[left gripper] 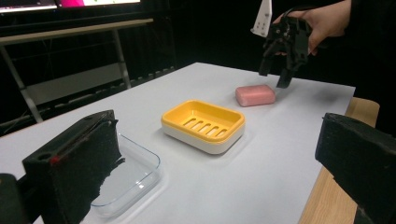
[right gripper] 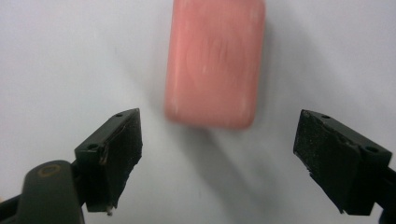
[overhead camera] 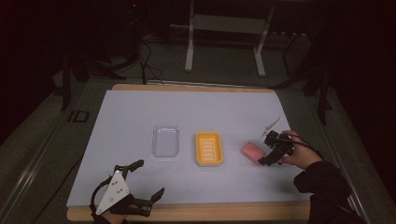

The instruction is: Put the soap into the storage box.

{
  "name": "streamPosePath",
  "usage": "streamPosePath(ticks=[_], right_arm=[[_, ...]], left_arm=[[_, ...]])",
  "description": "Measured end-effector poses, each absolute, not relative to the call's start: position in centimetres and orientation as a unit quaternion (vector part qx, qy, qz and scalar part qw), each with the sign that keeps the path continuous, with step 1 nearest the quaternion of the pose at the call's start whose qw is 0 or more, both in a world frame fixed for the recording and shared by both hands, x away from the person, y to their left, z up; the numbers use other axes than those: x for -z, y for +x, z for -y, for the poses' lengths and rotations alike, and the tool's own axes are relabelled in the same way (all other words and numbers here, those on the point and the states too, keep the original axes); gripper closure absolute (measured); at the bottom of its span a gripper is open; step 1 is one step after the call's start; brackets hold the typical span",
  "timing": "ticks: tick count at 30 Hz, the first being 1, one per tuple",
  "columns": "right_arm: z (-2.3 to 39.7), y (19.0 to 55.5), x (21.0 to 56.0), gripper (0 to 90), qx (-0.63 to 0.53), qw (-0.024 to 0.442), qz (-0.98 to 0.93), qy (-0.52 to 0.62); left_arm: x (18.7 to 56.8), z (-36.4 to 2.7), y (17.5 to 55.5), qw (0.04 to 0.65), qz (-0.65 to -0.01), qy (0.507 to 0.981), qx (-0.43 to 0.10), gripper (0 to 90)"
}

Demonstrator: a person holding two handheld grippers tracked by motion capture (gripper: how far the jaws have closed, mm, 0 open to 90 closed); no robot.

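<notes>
The step in hand looks like the reach for the soap (overhead camera: 252,151), before any grip. The pink soap lies flat on the white sheet (overhead camera: 140,112), at the right, just beside the yellow dish (overhead camera: 208,148) but not touching it. A clear tray (overhead camera: 166,141) stands to the left of the dish.

The right gripper (overhead camera: 265,161) hangs close over the near right end of the soap, tilted down toward it. In the right gripper view its 2 jaws stand wide apart and the soap (right gripper: 215,63) is just beyond them, not yet between them; nothing is held.

The left gripper (overhead camera: 152,182) rests at the near left edge of the table, well apart from the soap, jaws apart and empty.

I judge that the next move calls for pushing the right gripper a little forward and down, so the soap's 2 long sides come between the jaws, and then closing. The soap may slide on the smooth sheet if 1 jaw touches first, so the approach should be centred.
</notes>
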State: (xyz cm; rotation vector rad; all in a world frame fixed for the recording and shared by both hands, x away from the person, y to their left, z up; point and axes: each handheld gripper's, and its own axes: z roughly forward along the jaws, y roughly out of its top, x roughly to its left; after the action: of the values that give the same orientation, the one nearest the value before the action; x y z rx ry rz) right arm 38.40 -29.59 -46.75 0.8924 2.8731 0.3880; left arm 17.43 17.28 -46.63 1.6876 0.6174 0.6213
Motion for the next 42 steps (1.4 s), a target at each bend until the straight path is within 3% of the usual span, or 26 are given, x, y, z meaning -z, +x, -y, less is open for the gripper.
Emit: streamPosePath(ticks=[14, 32, 42], right_arm=[[28.6, 39.4, 48.5, 21.4, -0.188, 0.053, -0.936, 0.292], [27.7, 39.9, 50.6, 31.5, -0.172, 0.057, -0.946, 0.268], [27.1, 39.9, 50.4, 37.7, -0.153, 0.052, -0.936, 0.313]], left_arm=[[46.7, -17.2, 17.4, 0.581, -0.263, 0.724, -0.264, 0.5], [46.7, -17.3, 17.4, 0.581, -0.262, 0.725, -0.262, 0.5], [46.7, -17.2, 17.5, 0.580, -0.263, 0.725, -0.263, 0.5]])
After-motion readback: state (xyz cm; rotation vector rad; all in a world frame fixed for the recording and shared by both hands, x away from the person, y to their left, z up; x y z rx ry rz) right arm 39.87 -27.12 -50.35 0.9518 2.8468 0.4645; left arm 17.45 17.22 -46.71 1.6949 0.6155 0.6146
